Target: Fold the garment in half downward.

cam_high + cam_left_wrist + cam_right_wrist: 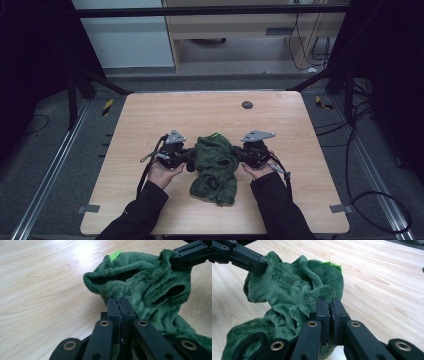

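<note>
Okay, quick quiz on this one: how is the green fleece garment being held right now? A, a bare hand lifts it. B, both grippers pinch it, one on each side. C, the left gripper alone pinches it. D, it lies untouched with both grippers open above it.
B: the left gripper and the right gripper each have their jaws shut on a fold of the green fleece garment, on opposite sides.

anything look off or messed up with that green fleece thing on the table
Nothing looks damaged or spilled. The green fleece garment is bunched and crumpled, not flat, with a bright green tag sticking out. The left gripper and right gripper each pinch an edge of it.
</note>
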`<control>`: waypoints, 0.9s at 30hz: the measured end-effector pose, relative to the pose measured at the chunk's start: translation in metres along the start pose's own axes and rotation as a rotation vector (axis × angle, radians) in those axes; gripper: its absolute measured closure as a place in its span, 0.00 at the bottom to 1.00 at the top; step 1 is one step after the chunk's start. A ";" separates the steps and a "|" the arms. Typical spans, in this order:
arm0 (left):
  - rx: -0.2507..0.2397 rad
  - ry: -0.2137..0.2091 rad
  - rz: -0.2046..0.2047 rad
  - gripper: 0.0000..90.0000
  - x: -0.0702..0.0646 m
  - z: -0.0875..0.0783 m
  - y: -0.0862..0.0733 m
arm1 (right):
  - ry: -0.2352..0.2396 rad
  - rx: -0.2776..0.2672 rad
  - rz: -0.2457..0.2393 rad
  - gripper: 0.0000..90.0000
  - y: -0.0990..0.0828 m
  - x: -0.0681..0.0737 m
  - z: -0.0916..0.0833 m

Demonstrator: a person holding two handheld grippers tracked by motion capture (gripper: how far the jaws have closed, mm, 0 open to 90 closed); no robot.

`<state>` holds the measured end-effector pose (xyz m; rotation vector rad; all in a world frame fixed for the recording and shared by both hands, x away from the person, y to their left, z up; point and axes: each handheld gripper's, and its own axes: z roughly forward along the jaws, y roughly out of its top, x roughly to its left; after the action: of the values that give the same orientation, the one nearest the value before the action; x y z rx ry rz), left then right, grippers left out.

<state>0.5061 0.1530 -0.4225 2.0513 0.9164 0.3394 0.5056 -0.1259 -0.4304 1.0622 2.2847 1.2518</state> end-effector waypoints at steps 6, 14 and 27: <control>-0.003 -0.013 0.012 0.99 -0.008 -0.005 -0.003 | 0.008 -0.004 -0.006 0.96 -0.005 0.003 -0.007; 0.008 -0.024 0.025 0.99 -0.015 -0.011 -0.010 | 0.029 -0.003 -0.012 0.96 -0.011 0.008 -0.011; 0.035 -0.040 0.023 0.99 -0.021 -0.018 -0.029 | 0.065 0.014 -0.007 0.95 -0.025 0.019 -0.016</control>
<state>0.4679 0.1592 -0.4323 2.0944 0.8810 0.2955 0.4725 -0.1298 -0.4405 1.0320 2.3469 1.2872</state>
